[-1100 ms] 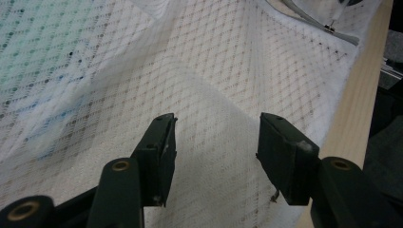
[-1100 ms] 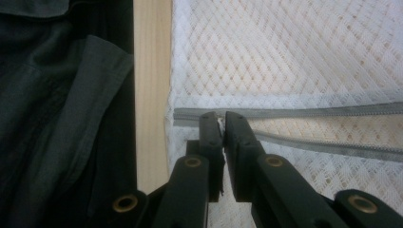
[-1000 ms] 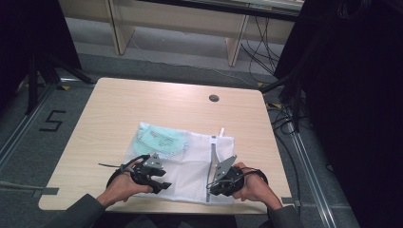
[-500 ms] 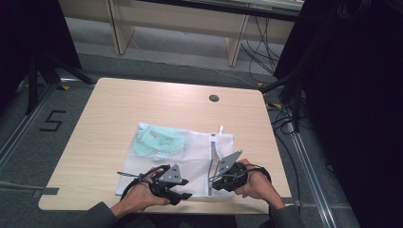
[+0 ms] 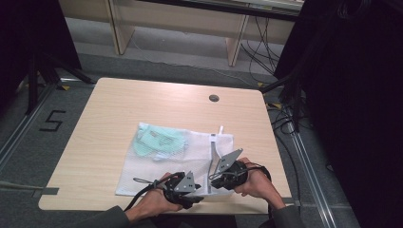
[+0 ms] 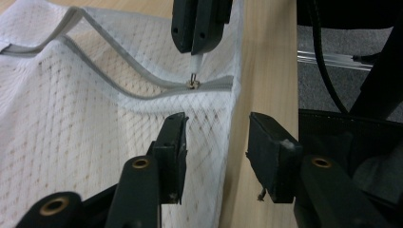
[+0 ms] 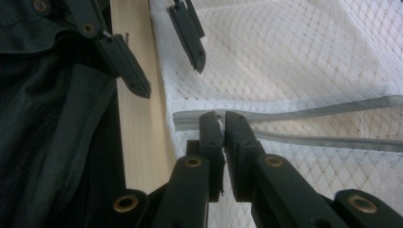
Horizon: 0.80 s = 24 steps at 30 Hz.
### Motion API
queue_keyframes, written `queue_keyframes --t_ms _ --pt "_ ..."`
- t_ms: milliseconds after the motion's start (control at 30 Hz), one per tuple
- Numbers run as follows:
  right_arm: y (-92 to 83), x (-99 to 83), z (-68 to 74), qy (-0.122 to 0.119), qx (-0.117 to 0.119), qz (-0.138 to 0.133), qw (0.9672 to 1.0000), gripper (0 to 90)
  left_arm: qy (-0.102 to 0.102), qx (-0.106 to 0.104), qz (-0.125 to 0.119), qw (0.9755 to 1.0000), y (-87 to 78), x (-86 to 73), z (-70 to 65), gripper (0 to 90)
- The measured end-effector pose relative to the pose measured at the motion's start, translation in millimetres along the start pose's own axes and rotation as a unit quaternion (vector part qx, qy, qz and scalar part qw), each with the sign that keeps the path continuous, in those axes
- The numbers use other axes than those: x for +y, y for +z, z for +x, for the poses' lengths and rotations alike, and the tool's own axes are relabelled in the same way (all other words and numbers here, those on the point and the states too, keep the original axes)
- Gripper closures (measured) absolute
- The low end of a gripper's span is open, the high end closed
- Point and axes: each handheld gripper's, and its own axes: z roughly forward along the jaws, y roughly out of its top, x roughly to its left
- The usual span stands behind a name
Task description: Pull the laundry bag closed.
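Light wooden table (image 5: pixel 142 104) with a small round grommet (image 5: pixel 214 98), grey floor (image 5: pixel 157 59) around it, a black number five (image 5: pixel 51 120) marked on the floor, pale wooden furniture legs (image 5: pixel 119 28) behind, black cables (image 5: pixel 285 114) at the right, dark curtains (image 5: pixel 361 95) on both sides

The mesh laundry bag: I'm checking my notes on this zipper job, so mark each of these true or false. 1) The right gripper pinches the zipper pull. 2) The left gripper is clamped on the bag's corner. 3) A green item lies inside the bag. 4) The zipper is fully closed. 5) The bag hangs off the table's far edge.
1) True: the right gripper is shut on the zipper pull.
2) False: the left gripper has been closing, but its jaws stand apart around the corner of the mesh bag.
3) True: the green item.
4) False: the zipper gapes open.
5) False: it lies near the table's near edge.
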Motion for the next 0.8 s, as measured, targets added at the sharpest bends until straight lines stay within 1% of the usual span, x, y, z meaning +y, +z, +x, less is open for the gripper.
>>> queue_keyframes --t_ms 33,67,100,133,167,200,233,300,333,367,400,433,467,500,533,567,600,633,667,700,733,767,800 --pt "-0.2 0.0 1.7 0.012 0.001 0.004 0.9999 86.8 0.001 0.000 -0.001 1.0000 2.3 0.1 -0.4 58.1" --pt "0.7 0.5 0.6 0.000 -0.001 0.001 1.0000 86.8 0.000 0.002 -0.003 1.0000 4.8 -0.1 -1.2 58.2" --pt "1.0 0.7 0.7 0.000 0.001 0.001 1.0000 86.8 0.004 0.003 0.000 1.0000 6.6 0.0 -1.1 58.2" --pt "1.4 1.2 0.1 -0.002 0.010 0.004 0.9999 86.9 0.004 0.004 0.003 1.0000 8.7 0.0 -1.5 58.3" --pt "2.0 1.4 0.2 -0.003 0.005 0.002 1.0000 86.9 0.015 0.012 0.008 0.9998 10.0 -0.2 -1.2 58.9" --pt "2.0 1.6 1.0 0.004 0.005 0.003 1.0000 86.9 0.015 0.014 0.009 0.9997 11.6 -0.3 -2.2 61.1" --pt "2.6 2.0 0.9 -0.001 0.002 0.002 1.0000 86.8 0.017 0.013 0.009 0.9997 13.0 -0.3 -2.7 64.3" --pt "3.3 2.2 0.7 -0.001 0.002 0.002 1.0000 86.8 0.023 0.015 0.005 0.9996 14.4 0.5 -3.6 71.1" --pt "3.7 2.2 0.4 -0.001 0.002 0.003 1.0000 86.9 0.033 0.016 0.009 0.9993 14.2 1.4 -3.1 74.4" --pt "4.0 2.1 -0.4 0.000 0.007 0.003 1.0000 86.8 0.028 0.018 0.004 0.9994 15.4 1.6 -4.2 76.5" --pt "3.8 1.8 -0.9 0.007 0.012 0.006 0.9999 86.8 0.031 0.023 0.002 0.9993 16.3 1.8 -4.6 79.3" --pt "3.9 1.5 -0.9 0.010 0.010 0.006 0.9999 86.8 0.039 0.022 0.010 0.9990 16.1 2.4 -3.8 81.6" --pt "3.9 1.4 -1.6 0.005 0.009 0.003 0.9999 86.8 0.040 0.013 -0.002 0.9991 18.7 2.5 -4.4 83.3" --pt "4.3 0.9 -1.3 0.006 0.000 0.002 1.0000 86.8 0.035 0.003 -0.001 0.9994 19.8 2.2 -5.3 84.4" --pt "4.7 0.5 -2.0 0.006 0.002 0.003 1.0000 86.8 0.035 0.007 0.001 0.9994 19.7 2.1 -5.4 85.2" --pt "5.3 0.0 -1.9 0.013 0.005 0.004 0.9999 86.8 0.038 0.013 0.001 0.9992 19.9 1.9 -5.4 85.8" --pt "6.5 -0.5 -2.3 0.011 0.002 0.003 0.9999 86.8 0.044 0.014 0.010 0.9989 19.1 2.0 -4.7 86.2" --pt "7.6 -1.0 -3.0 0.013 0.000 0.006 0.9999 86.8 0.038 0.011 0.011 0.9991 19.5 1.4 -5.3 86.4" --pt "8.6 -1.2 -3.2 0.017 0.007 0.006 0.9998 86.7 0.044 0.020 0.016 0.9987 18.8 1.4 -4.6 86.4" --pt "9.7 -1.6 -3.5 0.021 0.005 0.005 0.9998 86.7 0.032 0.016 0.017 0.9992 19.1 0.6 -6.3 86.5" --pt "11.2 -1.9 -4.2 0.022 0.006 0.005 0.9997 86.6 0.034 0.019 0.015 0.9991 19.2 0.6 -5.9 86.5" --pt "11.8 -2.2 -4.9 0.023 0.010 0.006 0.9997 86.6 0.019 0.006 0.011 0.9997 20.8 -0.1 -7.3 86.6" --pt "13.1 -2.4 -5.4 0.023 0.010 0.006 0.9997 86.5 0.022 0.007 0.013 0.9997 20.4 0.1 -6.7 86.6"
